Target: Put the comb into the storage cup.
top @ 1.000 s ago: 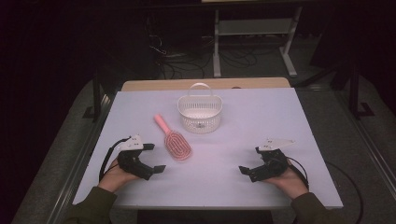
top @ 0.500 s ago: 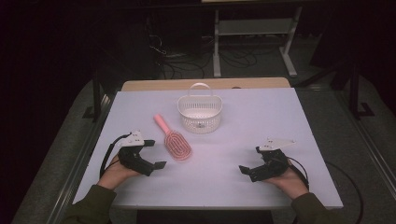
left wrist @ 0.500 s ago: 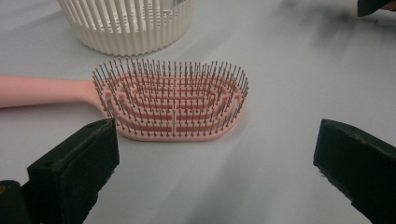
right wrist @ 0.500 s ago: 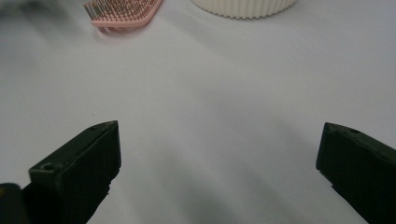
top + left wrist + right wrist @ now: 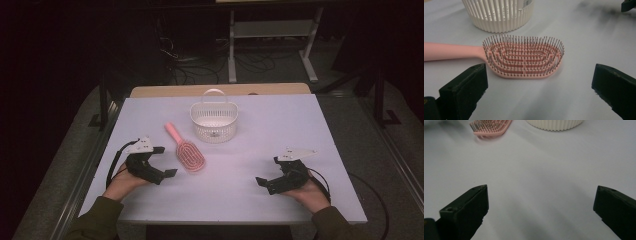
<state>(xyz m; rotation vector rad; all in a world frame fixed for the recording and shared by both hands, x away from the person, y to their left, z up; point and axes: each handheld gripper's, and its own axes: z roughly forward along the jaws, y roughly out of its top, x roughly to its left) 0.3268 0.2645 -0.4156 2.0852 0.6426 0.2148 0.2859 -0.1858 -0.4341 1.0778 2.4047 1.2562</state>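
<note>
A pink hairbrush [image 5: 185, 149] lies bristles up on the white table [image 5: 280, 135], handle pointing to the far left. In the left gripper view the hairbrush [image 5: 524, 57] lies just ahead of the jaws. My left gripper [image 5: 162, 161] stands open right beside the brush head, holding nothing; its jaws stand wide apart [image 5: 536, 92]. A white slatted basket [image 5: 213, 120] with a handle stands behind the brush. My right gripper [image 5: 268, 172] rests open at the front right, and nothing lies between its jaws [image 5: 541, 212].
The basket wall [image 5: 499, 15] rises close behind the brush. In the right gripper view the brush tip [image 5: 490, 127] and basket base [image 5: 555, 124] lie far ahead. A wooden strip [image 5: 220, 90] edges the table's far side; a metal rack [image 5: 270, 35] stands on the floor beyond.
My left gripper has moved forward and to the right, closer to the brush head. The right gripper has stayed put.
</note>
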